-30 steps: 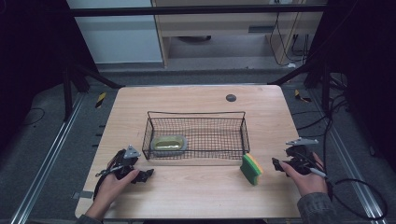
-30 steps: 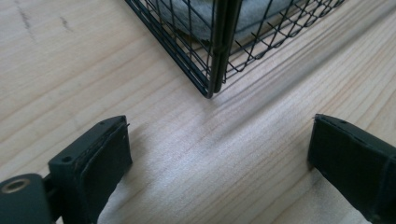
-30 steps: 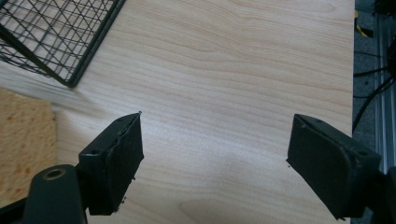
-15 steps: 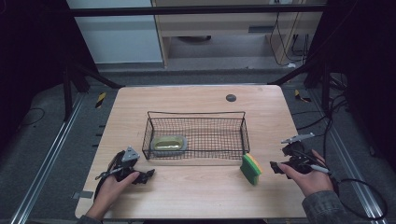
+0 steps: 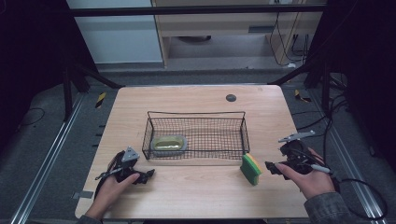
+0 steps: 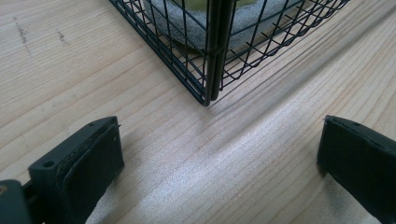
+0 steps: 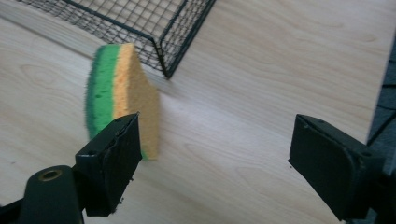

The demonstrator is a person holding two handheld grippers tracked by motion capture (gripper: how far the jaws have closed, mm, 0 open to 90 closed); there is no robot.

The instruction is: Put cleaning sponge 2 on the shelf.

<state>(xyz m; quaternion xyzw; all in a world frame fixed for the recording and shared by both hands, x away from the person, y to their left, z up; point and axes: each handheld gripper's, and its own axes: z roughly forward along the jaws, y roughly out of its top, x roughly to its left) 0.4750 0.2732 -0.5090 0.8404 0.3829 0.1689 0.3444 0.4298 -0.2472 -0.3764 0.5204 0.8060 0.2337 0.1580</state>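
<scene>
Wood, wire and foam

The bench point(image 5: 196, 191) is pale, matt grained wood; the basket point(image 5: 198, 135) is thin black metal wire; the sponge point(image 7: 123, 93) is porous foam with a rough green face.

From above we look forward and down on the wire basket point(image 5: 196, 135); both riding cameras sit low, near its corners.

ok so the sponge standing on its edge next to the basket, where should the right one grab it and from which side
Grip the sponge across its two broad faces, green on one side and yellow on the other. It stands on edge just outside the wire basket, so those faces are upright and free. I'd bring the right hand-held gripper in from above or the near side, away from the basket corner.
</scene>
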